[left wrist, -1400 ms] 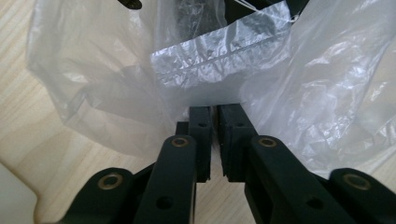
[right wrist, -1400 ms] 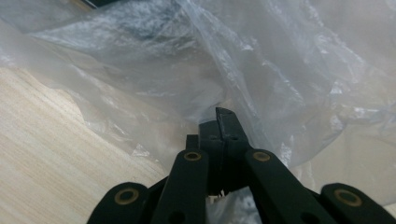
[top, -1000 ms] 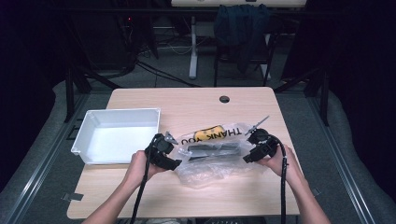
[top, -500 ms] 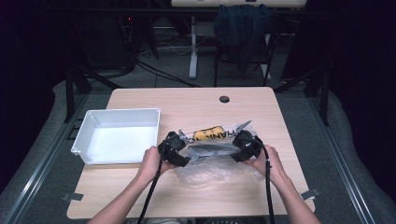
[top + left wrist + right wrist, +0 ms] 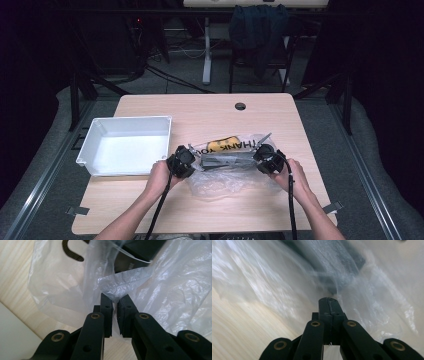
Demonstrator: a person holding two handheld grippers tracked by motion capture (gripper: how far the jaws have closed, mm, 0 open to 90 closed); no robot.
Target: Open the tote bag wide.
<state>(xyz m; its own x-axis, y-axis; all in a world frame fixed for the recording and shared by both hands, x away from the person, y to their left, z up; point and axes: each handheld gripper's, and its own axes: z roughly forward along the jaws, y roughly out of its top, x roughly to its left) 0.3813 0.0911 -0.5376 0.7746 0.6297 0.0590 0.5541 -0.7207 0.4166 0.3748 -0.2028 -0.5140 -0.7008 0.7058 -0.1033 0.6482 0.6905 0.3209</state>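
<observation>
A clear plastic bag [image 5: 227,170] holding a dark flat box [image 5: 227,160] lies near the counter's [image 5: 210,112] right front edge. The left claw [image 5: 115,303] pinches a fold of the bag's left end, its jaws just closing. The right claw [image 5: 329,302], fully closed, grips film at the right end. A white tray [image 5: 125,146] sits left; the room beyond is dark.
</observation>
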